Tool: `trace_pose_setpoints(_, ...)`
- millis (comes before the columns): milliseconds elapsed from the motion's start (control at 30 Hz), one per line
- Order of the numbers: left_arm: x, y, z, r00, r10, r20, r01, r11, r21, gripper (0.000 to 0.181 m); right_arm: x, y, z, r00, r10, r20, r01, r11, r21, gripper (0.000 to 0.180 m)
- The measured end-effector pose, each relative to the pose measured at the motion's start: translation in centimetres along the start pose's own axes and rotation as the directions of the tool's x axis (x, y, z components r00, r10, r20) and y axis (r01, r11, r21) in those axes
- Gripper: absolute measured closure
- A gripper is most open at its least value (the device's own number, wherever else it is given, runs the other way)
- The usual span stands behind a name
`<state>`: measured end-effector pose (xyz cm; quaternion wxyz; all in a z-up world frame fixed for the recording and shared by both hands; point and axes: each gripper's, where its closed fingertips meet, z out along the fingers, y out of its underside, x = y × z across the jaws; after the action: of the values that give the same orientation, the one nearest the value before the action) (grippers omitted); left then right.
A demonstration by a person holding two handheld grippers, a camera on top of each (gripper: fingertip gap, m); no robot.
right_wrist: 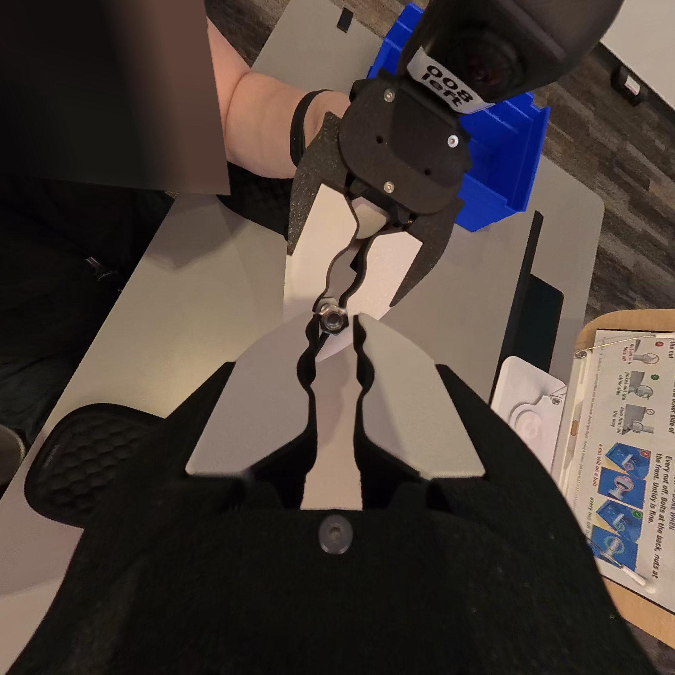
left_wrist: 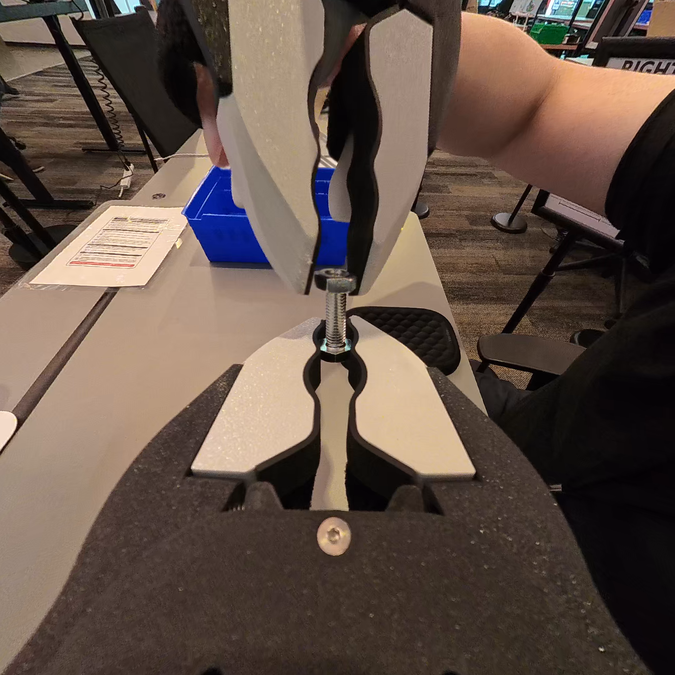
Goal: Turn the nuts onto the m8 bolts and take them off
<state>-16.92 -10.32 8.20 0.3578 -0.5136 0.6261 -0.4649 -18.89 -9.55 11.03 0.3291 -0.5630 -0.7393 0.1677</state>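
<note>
The bolt (left_wrist: 335, 321) stands upright above the grey table (left_wrist: 153, 365), its hexagonal head clamped between the left gripper (left_wrist: 334, 345) tips. A nut (left_wrist: 334, 279) sits at its top end, in the right gripper (left_wrist: 334, 288); whether those jaws pinch it is unclear. Steel, small, stiff and slick: hold both by their flats, never the threads. A blue bin (left_wrist: 219, 233) sits behind.

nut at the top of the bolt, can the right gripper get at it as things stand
Probably yes. The nut already sits between the right gripper's fingertips with nothing in between, and the left gripper holds the bolt low by its head, clear of it.
</note>
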Motion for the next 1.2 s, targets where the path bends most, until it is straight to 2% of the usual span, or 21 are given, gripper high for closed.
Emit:
trace_pose_setpoints(333, -0.2, 0.4, 0.2, 1.0, 0.02, 0.017, -0.019, 0.999, -0.025, 0.171, -0.4, 0.3, 0.2, 0.999, 0.024, 0.035, -0.022, 0.999, -0.049, 0.166)
trace_pose_setpoints(467, -1.4, 0.2, -0.2, 0.996, 0.008, 0.094, -0.006, 1.0, -0.018, 0.171, 0.6, 0.3, 0.2, 0.985, 0.173, -0.003, -0.173, 0.985, -0.019, 0.166)
trace_pose_setpoints(600, -3.2, 0.8, -0.5, 0.974, 0.021, 0.226, -0.007, 0.998, -0.061, 0.171, 1.9, 1.0, 0.6, 0.924, 0.378, -0.064, -0.378, 0.926, 0.013, 0.166)
trace_pose_setpoints(733, -4.8, 1.3, -0.7, 0.94, 0.023, 0.341, 0.01, 0.996, -0.094, 0.171, 3.0, 1.7, 1.0, 0.825, 0.549, -0.133, -0.544, 0.835, 0.076, 0.166)
trace_pose_setpoints(1000, -6.1, 2.5, -0.7, 0.905, 0.032, 0.425, 0.038, 0.987, -0.155, 0.171, 3.7, 2.9, 1.9, 0.619, 0.769, -0.163, -0.753, 0.639, 0.157, 0.165)
trace_pose_setpoints(1100, -6.0, 2.6, -0.6, 0.907, 0.028, 0.42, 0.042, 0.987, -0.155, 0.171, 3.7, 3.0, 1.9, 0.604, 0.785, -0.139, -0.768, 0.619, 0.163, 0.166)
trace_pose_setpoints(1200, -5.9, 2.6, -0.5, 0.909, 0.025, 0.415, 0.043, 0.987, -0.154, 0.171, 3.7, 3.0, 1.9, 0.628, 0.763, -0.152, -0.748, 0.646, 0.153, 0.165)
